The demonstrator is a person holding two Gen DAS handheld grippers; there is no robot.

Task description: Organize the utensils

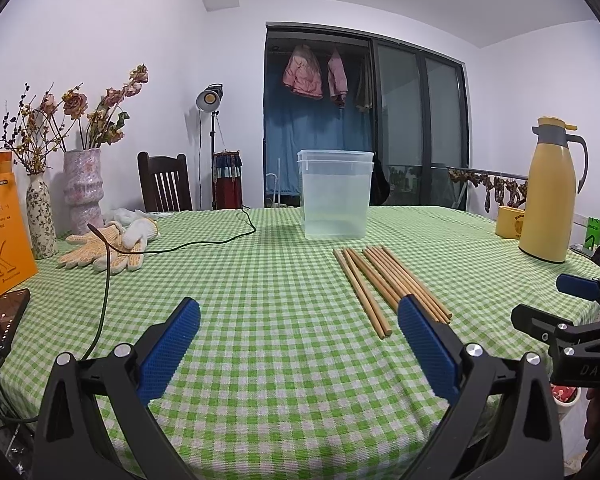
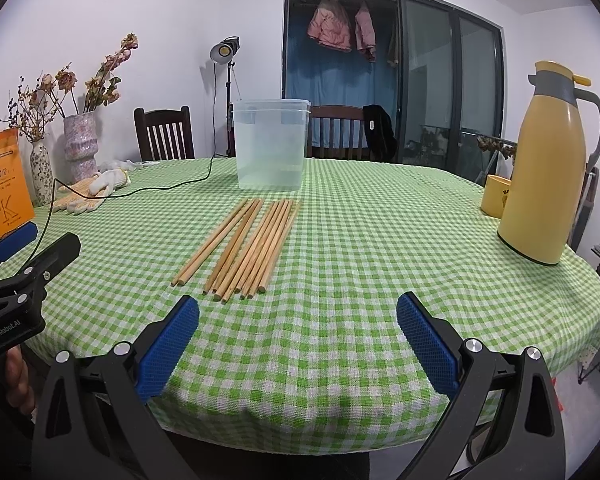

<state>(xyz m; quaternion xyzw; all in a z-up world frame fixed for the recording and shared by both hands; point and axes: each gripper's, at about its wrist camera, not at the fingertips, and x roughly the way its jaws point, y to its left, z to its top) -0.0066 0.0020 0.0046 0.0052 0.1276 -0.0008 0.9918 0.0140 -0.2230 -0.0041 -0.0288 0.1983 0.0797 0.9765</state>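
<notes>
The chopsticks (image 2: pixel 240 246) lie on the bench, long axis toward the tub (image 2: pixel 271 144) at twelve o'clock. The right gripper (image 2: pixel 298 344), spread and empty, seems nearer than the left gripper (image 1: pixel 300 346), likewise spread.

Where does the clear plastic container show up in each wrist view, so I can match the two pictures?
Left wrist: clear plastic container stands upper centre, just beyond the far tips of the chopsticks.
Right wrist: it stands upper centre-left, again behind the chopsticks.
Shared landmark: the yellow thermos jug at right.
</notes>
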